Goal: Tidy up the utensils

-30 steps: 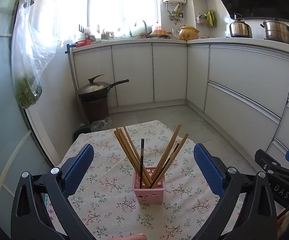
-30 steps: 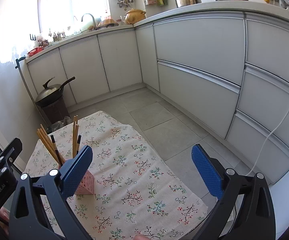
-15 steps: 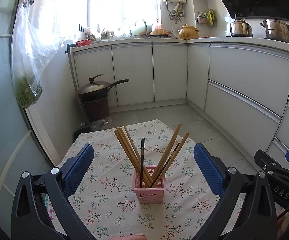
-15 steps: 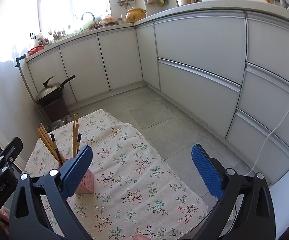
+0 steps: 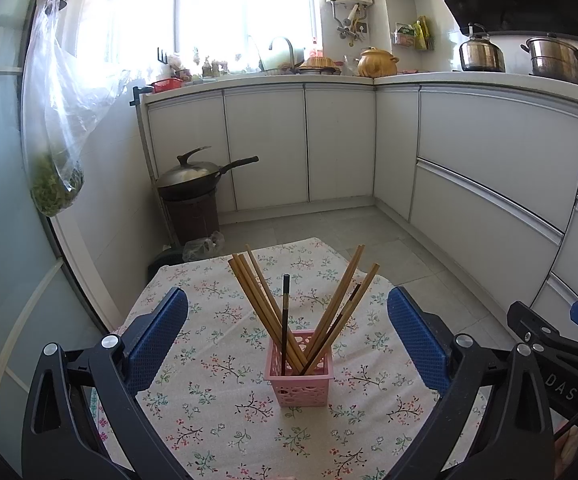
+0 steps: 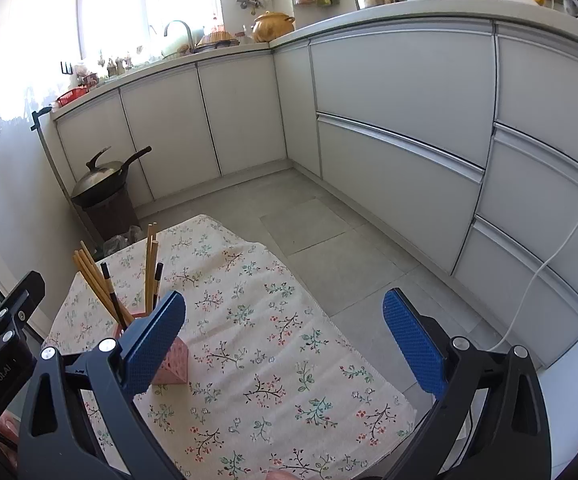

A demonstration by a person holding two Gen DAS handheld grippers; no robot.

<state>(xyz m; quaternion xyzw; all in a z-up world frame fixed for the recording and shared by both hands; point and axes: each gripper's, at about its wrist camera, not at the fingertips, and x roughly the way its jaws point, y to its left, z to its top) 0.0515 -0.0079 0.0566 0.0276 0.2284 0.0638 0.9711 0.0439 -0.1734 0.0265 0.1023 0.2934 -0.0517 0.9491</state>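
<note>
- The pink basket (image 5: 300,376) stands upright on the counter with the floral cloth (image 5: 217,412), near the middle of it.
- The wooden chopsticks (image 5: 265,308) and some dark ones lean out of the basket in two fans, to the left and to the right.
- The left tongs (image 5: 287,334) are wide open and empty; the basket sits between the blue pads (image 5: 157,340), not touching them.
- The right tongs (image 6: 285,344) are also wide open and empty, over the cloth, with the basket beside the left pad.
- A wok (image 5: 193,176) with lid rests on a stand on the floor behind the counter.

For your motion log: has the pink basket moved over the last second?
No. In the left wrist view the basket sits on the same flower prints of the cloth, chopsticks fanned alike.
</note>
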